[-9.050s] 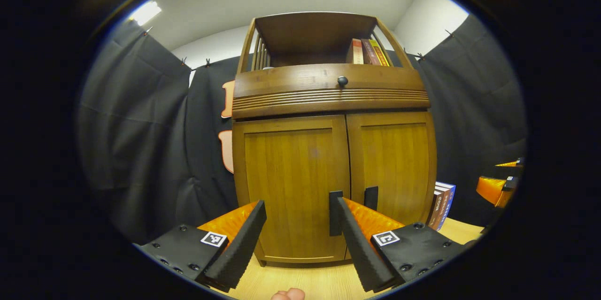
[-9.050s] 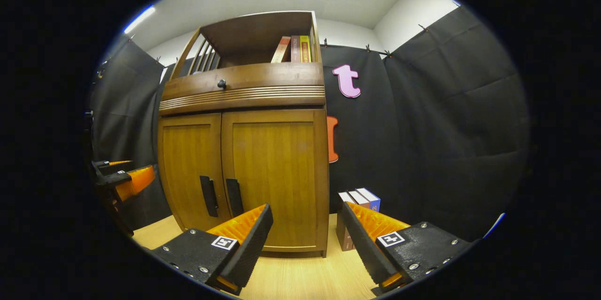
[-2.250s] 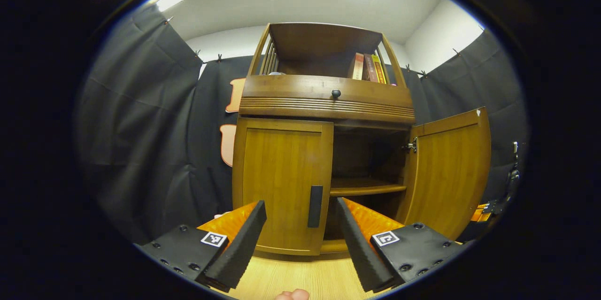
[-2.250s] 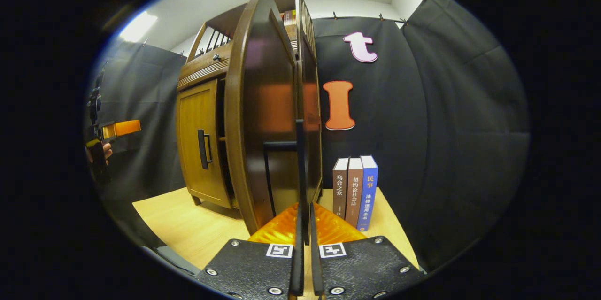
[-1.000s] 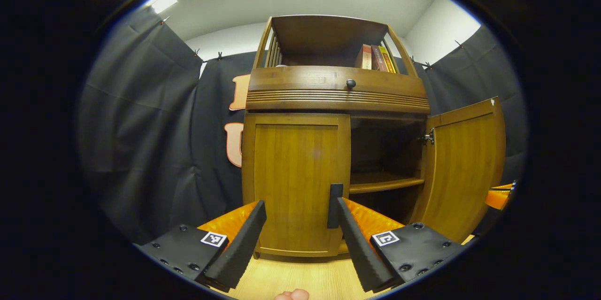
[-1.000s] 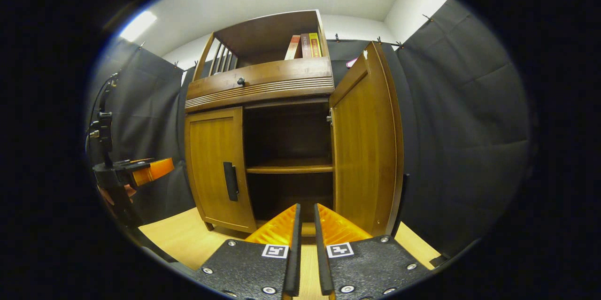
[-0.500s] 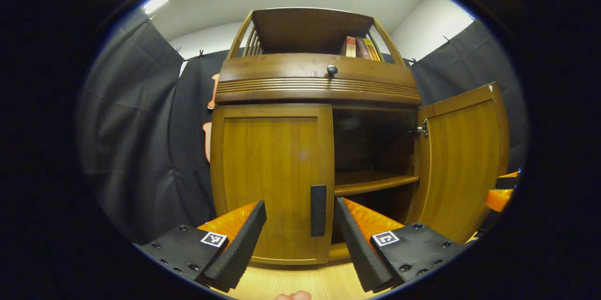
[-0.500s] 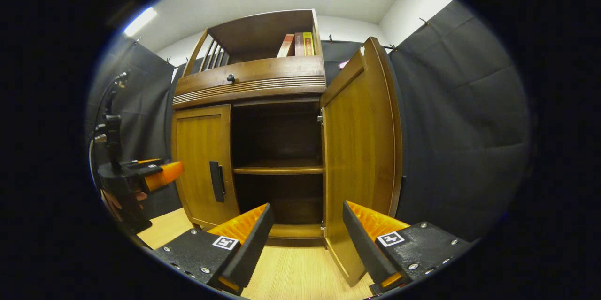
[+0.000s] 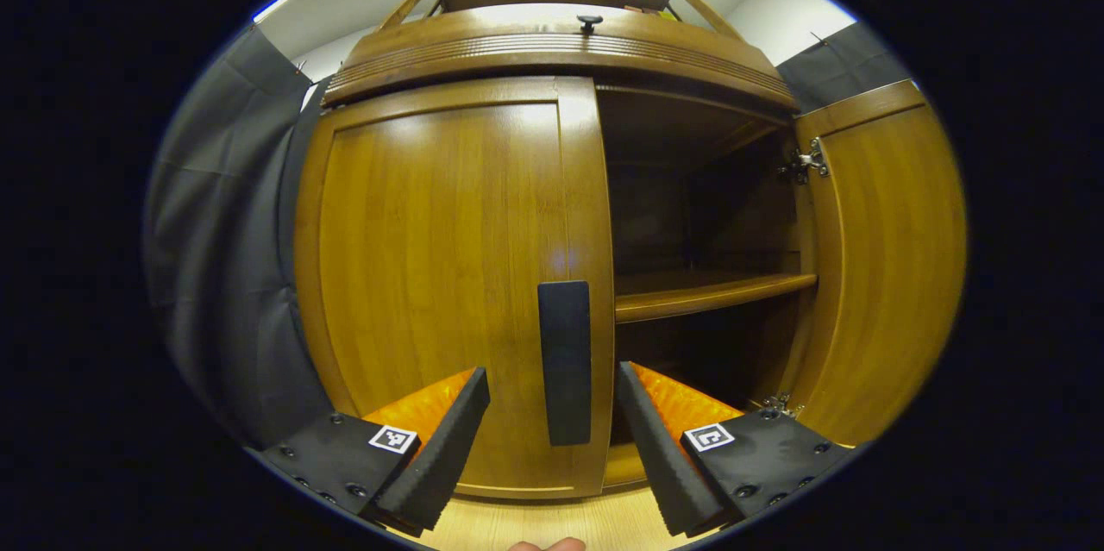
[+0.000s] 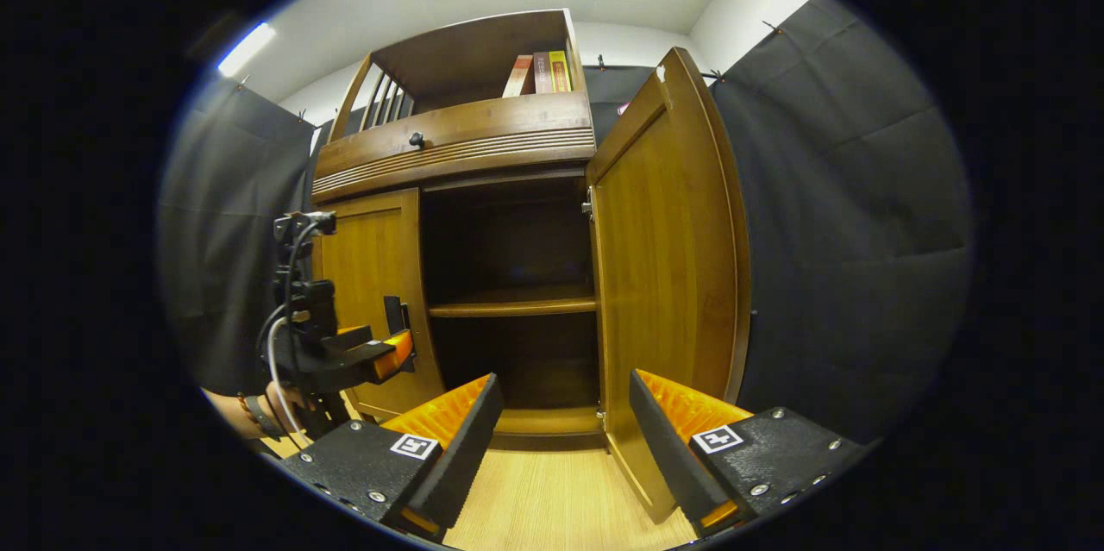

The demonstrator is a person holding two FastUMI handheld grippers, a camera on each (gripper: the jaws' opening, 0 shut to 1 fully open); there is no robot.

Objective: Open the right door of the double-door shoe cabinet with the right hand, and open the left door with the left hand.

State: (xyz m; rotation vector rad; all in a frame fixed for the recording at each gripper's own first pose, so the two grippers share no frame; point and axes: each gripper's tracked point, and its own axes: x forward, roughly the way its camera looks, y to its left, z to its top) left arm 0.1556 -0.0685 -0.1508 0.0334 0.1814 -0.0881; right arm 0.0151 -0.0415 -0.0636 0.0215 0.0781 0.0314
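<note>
1. Tongs on the left (image 9: pixel 552 426) are spread, straddling the shut left door's handle (image 9: pixel 565 361) without pinching it, likely lined up to clamp and pull.
2. Right tongs (image 10: pixel 561 439) hang released (job apparently done) near the right door (image 10: pixel 668 275), swung wide.
3. Right gripper view adds books (image 10: pixel 536 73) up top.

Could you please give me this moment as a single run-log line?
right door: open | left door: shut | left gripper: open, straddling left door handle | right gripper: open, free
</note>
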